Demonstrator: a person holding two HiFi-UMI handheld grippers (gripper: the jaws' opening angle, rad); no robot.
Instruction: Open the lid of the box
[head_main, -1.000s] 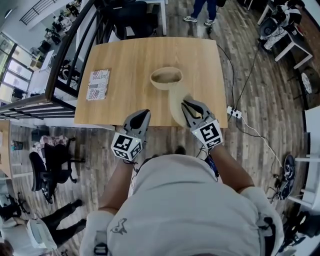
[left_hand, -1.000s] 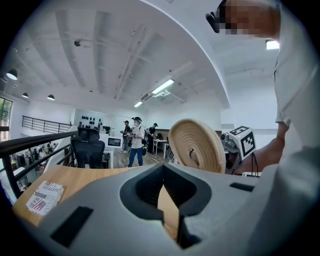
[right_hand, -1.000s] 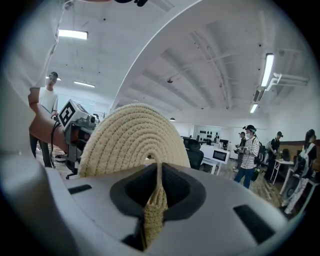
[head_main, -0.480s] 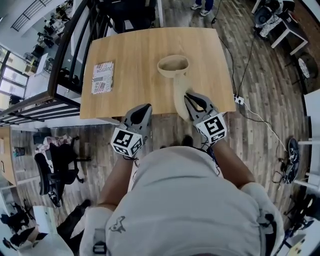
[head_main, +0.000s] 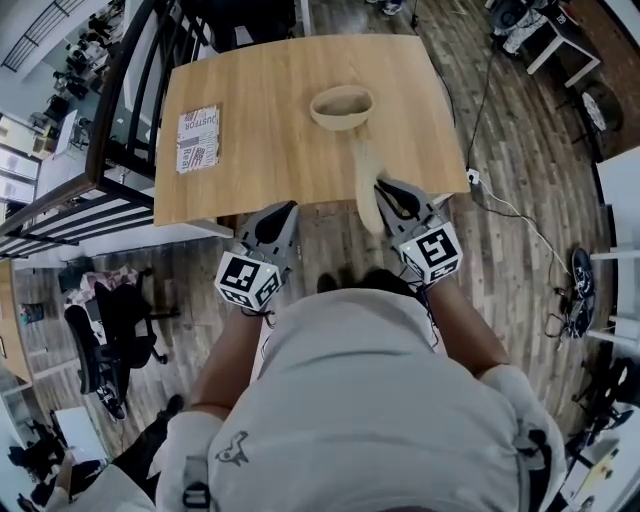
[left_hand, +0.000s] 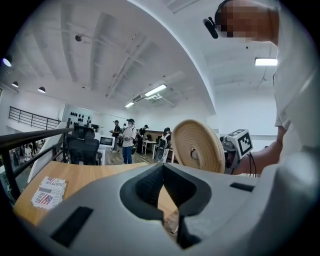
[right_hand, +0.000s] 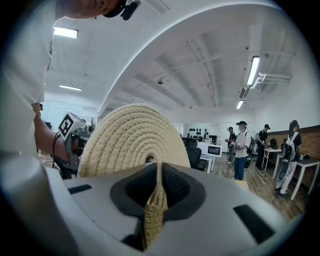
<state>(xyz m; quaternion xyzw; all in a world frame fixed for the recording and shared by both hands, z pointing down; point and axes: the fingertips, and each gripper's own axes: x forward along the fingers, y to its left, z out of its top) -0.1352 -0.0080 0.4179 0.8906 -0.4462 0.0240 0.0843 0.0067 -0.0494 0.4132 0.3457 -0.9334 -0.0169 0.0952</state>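
Head view: lid (head_main: 364, 180) rim tight in right gripper (head_main: 391, 196); left gripper (head_main: 281, 214) closed, empty.

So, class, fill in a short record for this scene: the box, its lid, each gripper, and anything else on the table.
Box: woven box, open, on wooden table
Lid: woven lid, off the box, held on edge
Right gripper: shut on the lid's rim
Left gripper: shut, empty
Also on table: printed booklet, near left edge

The wooden table (head_main: 260, 120) is viewed steeply from above (head camera); each gripper view is taken nearly level along its jaws, and the woven lid (right_hand: 132, 135) is shared by all.
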